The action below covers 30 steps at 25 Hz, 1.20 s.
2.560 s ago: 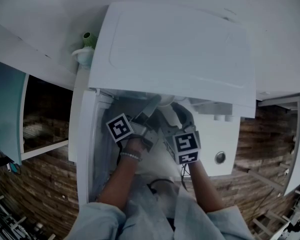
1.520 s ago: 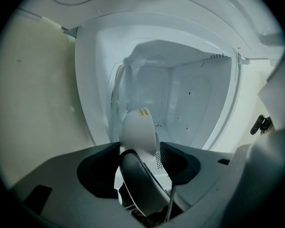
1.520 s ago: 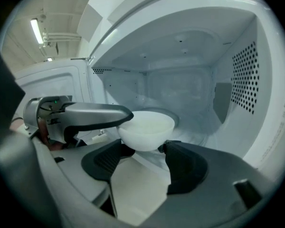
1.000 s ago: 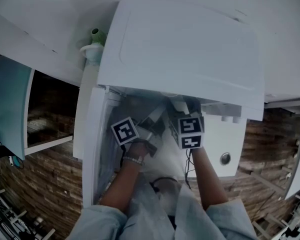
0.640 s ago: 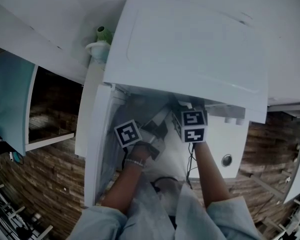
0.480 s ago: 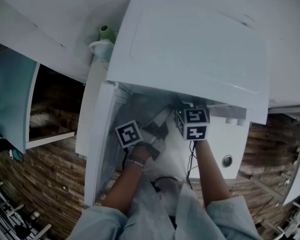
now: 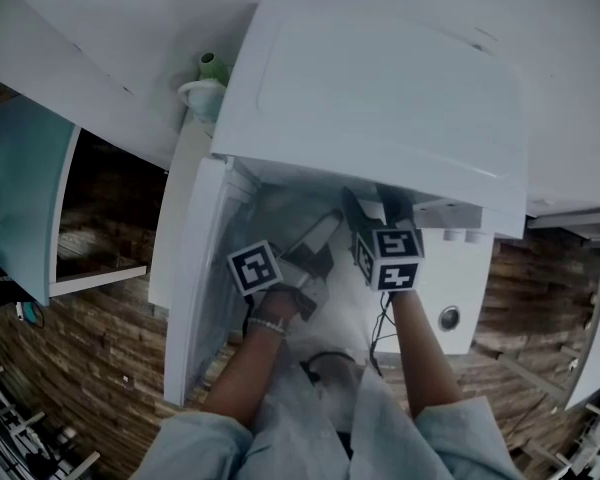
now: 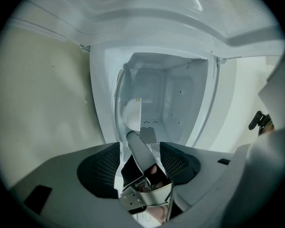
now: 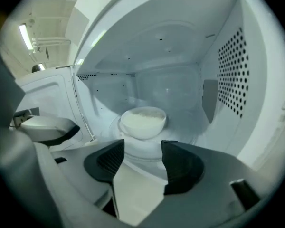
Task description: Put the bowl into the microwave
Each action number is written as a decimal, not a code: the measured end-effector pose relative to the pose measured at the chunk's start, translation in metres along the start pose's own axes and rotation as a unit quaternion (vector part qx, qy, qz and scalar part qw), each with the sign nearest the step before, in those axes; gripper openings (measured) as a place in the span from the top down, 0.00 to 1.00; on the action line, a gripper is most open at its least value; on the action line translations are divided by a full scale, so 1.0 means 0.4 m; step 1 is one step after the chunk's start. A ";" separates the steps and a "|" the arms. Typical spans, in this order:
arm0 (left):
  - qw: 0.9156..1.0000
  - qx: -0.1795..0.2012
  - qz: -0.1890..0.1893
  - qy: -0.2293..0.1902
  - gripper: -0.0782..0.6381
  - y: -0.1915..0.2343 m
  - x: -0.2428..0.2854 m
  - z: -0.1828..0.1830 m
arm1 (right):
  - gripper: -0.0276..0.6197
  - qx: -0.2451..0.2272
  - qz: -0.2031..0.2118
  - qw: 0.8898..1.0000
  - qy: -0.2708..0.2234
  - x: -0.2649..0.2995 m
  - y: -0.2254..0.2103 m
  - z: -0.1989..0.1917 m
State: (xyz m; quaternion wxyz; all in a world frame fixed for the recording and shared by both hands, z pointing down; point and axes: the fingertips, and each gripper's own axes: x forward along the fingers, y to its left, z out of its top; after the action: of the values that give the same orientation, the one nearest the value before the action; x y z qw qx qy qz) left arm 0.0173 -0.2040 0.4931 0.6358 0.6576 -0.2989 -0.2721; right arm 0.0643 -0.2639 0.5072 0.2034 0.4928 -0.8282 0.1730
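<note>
The white bowl (image 9: 143, 121) stands upright on the turntable inside the white microwave (image 7: 380, 98), apart from both grippers. My right gripper (image 9: 142, 164) hovers just in front of it at the cavity mouth, open, with nothing between its pads. In the head view the right gripper (image 7: 368, 206) reaches under the microwave's top edge, which hides the bowl. My left gripper (image 7: 320, 233) sits beside it on the left, also facing the cavity. In its rolled view the bowl (image 8: 132, 114) shows sideways; the left gripper (image 8: 140, 164) has its pads wide apart, with a narrow metal bar in the gap.
The microwave door (image 7: 195, 288) hangs open to the left. The control panel with a round knob (image 7: 448, 318) is on the right. The cavity's right wall is perforated (image 9: 232, 70). A green and white object (image 7: 208, 83) stands at the microwave's back left. A turquoise cupboard door (image 7: 20, 198) is further left.
Since the oldest frame my right gripper has gone further up toward the cavity. Over the last second both grippers have hardly moved; only the head view has shifted slightly.
</note>
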 end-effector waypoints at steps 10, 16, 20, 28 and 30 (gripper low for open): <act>0.999 0.045 -0.006 0.014 0.55 -0.061 0.001 -0.043 | 0.67 0.004 0.004 1.000 -0.027 -0.119 0.000 0.017; 0.995 0.102 0.000 0.024 0.63 -0.118 -0.007 -0.065 | 0.78 0.006 0.008 0.998 -0.057 -0.197 0.013 0.051; 0.991 0.136 -0.006 0.020 0.72 -0.167 -0.015 -0.080 | 0.94 0.011 0.003 0.996 -0.085 -0.258 0.021 0.079; 0.964 0.266 0.005 0.022 0.90 -0.266 -0.024 -0.099 | 0.95 0.017 0.026 0.990 -0.138 -0.366 0.054 0.139; 0.955 0.295 -0.005 0.028 0.90 -0.300 -0.027 -0.110 | 0.95 0.022 0.032 0.988 -0.150 -0.392 0.059 0.157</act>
State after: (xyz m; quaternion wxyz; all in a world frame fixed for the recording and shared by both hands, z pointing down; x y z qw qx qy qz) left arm 0.0481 -0.1651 0.3750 0.4201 0.8248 -0.3449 -0.1560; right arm 0.1006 -0.1669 0.3717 0.0600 0.4907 -0.8608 0.1214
